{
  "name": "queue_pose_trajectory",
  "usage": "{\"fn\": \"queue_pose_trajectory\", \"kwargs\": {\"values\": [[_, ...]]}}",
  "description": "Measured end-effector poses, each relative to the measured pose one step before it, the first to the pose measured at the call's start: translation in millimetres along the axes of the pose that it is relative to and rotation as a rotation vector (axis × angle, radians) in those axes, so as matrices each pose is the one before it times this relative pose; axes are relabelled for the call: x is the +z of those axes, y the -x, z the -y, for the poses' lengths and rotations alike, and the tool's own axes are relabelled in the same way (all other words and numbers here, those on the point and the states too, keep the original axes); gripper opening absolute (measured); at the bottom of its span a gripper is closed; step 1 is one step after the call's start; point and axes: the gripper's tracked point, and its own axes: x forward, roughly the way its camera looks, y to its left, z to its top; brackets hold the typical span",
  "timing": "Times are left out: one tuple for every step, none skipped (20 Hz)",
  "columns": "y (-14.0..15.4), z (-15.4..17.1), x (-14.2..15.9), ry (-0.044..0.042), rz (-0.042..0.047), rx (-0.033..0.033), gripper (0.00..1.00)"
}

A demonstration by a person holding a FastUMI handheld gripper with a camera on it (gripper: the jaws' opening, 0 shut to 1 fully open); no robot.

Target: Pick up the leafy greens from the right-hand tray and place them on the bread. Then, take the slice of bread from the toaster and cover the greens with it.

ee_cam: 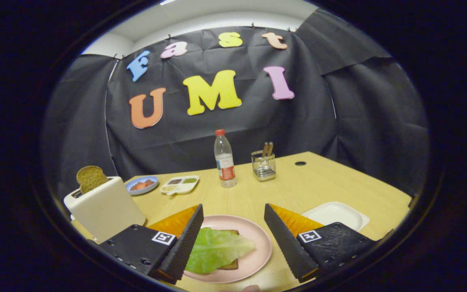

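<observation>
The gripper [233, 239] hovers low over the light wooden table [298, 186], tilted slightly downward, its two fingers spread wide apart and gripping nothing. Between them sits a round pink plate [258, 239] carrying a brown slice of bread [232, 265], with a pale green lettuce leaf [217, 249] lying flat on top and covering most of it. The leaf's near edge lies close beside the left finger; whether they touch cannot be told. A wide gap of plate and table stays free before the right finger. Beyond the right finger rests a white square tray [335, 214]. To the left of the left finger stands a cream toaster [103, 207] near the table's edge, a round brown bread slice [90, 178] poking upright out of its slot. Farther ahead stand a clear plastic bottle [224, 160], a wire utensil holder [263, 165], a small blue dish [141, 185] and a white divided dish [179, 184].
</observation>
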Motion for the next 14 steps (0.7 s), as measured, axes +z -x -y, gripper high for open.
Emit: {"fn": "queue_pose_trajectory", "kwargs": {"values": [[6.59,-6.53,13.37,0.01878,0.03867,-0.00442,0.95],[5.62,-9.06,12.78,0.01184,0.0295,0.00317,0.95],[5.98,-11.74,11.01,0.00731,0.02271,0.01272,0.96],[4.85,-13.04,9.07,0.00027,0.00854,0.02265,0.96],[4.07,-12.46,8.73,-0.00167,0.00486,0.01943,0.96],[3.96,-13.36,9.09,-0.00229,0.00366,0.02262,0.96],[3.28,-15.04,7.6,-0.0047,0.00308,0.0213,0.96],[2.77,-13.98,8.55,0.00548,0.00506,0.00888,0.96],[2.84,-13.43,6.91,0.01167,0.00914,0.00803,0.95],[0.63,-20.53,6.7,0.01479,0.01291,0.02525,0.96],[-0.61,-21.6,3.11,0.01653,0.00769,0.02246,0.96],[-1.18,-20.3,0.58,0.01064,0.00329,0.02342,0.96],[-2.27,-22.31,-3.49,0.0104,-0.00395,0.02777,0.96],[-4.18,-20.13,-4.06,0.01302,-0.00923,0.02584,0.96]]}}
